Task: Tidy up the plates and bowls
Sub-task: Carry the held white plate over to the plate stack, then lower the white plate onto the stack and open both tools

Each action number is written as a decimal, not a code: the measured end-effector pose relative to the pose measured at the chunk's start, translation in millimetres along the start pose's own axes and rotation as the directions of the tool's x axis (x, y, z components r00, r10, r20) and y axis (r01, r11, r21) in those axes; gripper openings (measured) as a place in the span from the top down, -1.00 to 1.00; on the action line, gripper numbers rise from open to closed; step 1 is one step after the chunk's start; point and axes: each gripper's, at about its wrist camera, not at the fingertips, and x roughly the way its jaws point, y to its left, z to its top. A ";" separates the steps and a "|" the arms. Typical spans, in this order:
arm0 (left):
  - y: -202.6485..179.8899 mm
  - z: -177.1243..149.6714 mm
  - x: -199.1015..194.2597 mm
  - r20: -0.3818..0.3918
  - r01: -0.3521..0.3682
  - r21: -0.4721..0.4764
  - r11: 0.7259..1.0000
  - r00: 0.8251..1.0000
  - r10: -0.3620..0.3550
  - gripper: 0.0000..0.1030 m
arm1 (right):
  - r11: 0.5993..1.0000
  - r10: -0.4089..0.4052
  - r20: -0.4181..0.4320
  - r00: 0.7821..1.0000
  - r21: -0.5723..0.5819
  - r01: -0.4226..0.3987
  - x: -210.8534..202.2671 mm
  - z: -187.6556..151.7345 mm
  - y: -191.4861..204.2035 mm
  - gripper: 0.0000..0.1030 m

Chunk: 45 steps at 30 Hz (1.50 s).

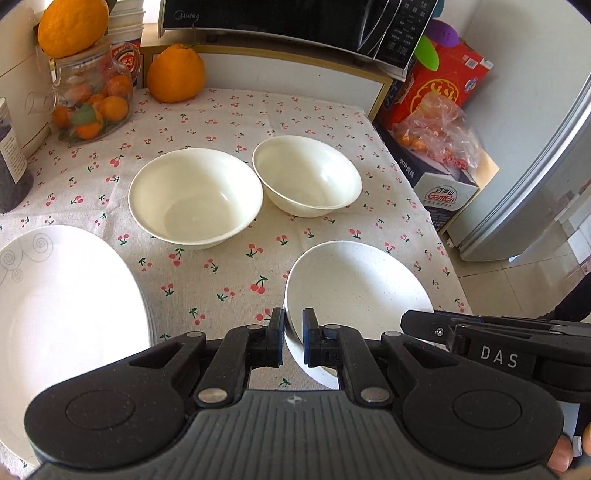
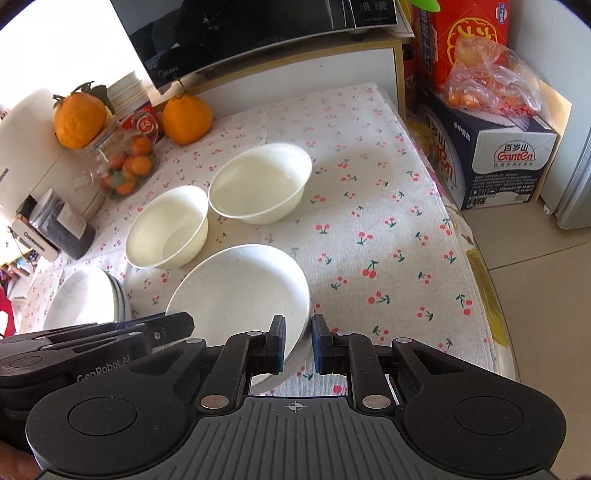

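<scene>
Both grippers hold one small white plate [image 1: 354, 291] [image 2: 240, 291] over the front of the cherry-print cloth. My left gripper [image 1: 293, 323] is shut on its left rim, and my right gripper [image 2: 298, 328] is shut on its right rim. Each gripper also shows from the side in the other view: the right gripper [image 1: 406, 319] and the left gripper [image 2: 186, 319]. Two cream bowls stand side by side behind the plate, one nearer [image 1: 195, 199] [image 2: 166, 229] and one farther right [image 1: 306, 177] [image 2: 258, 184]. A stack of larger white plates [image 1: 66, 302] [image 2: 85, 295] sits at the left.
A jar of small oranges [image 1: 92, 107], a big orange [image 1: 175, 74], a dark canister [image 1: 11, 166] and a microwave [image 1: 295, 22] line the back and left. The table's right edge [image 2: 476, 258] drops to the floor, where cartons [image 2: 509, 155] and a fridge [image 1: 535, 177] stand.
</scene>
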 end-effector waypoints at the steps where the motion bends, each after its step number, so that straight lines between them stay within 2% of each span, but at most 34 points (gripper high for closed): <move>1: 0.9 -1.2 -0.1 0.002 -0.001 0.000 1.000 1.000 0.001 0.84 | 1.000 -0.002 -0.009 1.000 -0.005 0.002 2.1 -0.2 0.9 0.67; 5: 3.5 -6.4 6.3 -0.018 -0.008 0.003 1.000 1.000 0.008 0.83 | 1.000 -0.011 -0.041 0.999 -0.009 0.010 9.8 -1.0 2.6 0.67; 15: 5.8 -7.8 5.6 -0.017 0.005 0.015 1.000 1.000 -0.005 0.79 | 1.000 -0.003 -0.041 0.999 0.008 0.003 10.7 2.4 0.5 0.66; 19: 8.5 -8.6 5.4 -0.033 0.022 0.003 1.000 0.999 -0.021 0.61 | 0.999 -0.006 -0.020 1.000 0.049 0.007 7.4 6.3 -7.3 0.66; 22: 10.1 -6.3 0.7 -0.024 0.022 -0.001 1.000 0.999 -0.022 0.57 | 0.998 -0.004 -0.011 1.000 0.068 0.005 5.5 7.8 -11.1 0.66; 26: 15.0 -1.6 -7.1 -0.018 0.023 -0.008 1.000 1.000 -0.023 0.25 | 0.996 0.000 0.013 1.000 0.093 -0.001 1.3 10.1 -15.7 0.59; 30: 20.6 6.5 -14.7 -0.011 0.035 -0.024 0.999 0.999 -0.035 0.11 | 0.991 0.000 0.040 0.999 0.134 -0.006 -2.5 13.3 -22.2 0.57; 33: 27.9 16.3 -25.6 0.031 0.031 -0.034 0.999 0.999 -0.030 -0.02 | 0.987 -0.004 0.081 0.997 0.160 -0.009 -7.5 16.8 -25.8 0.57; 35: 34.6 25.3 -30.9 0.063 0.023 -0.043 0.999 0.998 -0.020 -0.18 | 0.985 -0.005 0.106 0.994 0.170 -0.013 -10.2 20.1 -27.3 0.51; 37: 43.9 34.8 -34.4 0.082 0.012 -0.070 0.998 0.997 -0.006 -0.19 | 0.985 -0.001 0.124 0.992 0.170 -0.020 -11.4 23.3 -26.7 0.31; 42: 69.4 55.4 -39.3 0.122 -0.012 -0.120 0.993 0.992 0.026 -0.30 | 0.985 0.054 0.132 0.990 0.157 -0.075 -6.0 33.8 -18.5 0.28; 45: 83.1 63.5 -32.9 0.115 -0.043 -0.127 0.991 0.992 0.058 -0.33 | 0.982 0.088 0.126 0.988 0.158 -0.108 1.2 42.2 -13.0 0.28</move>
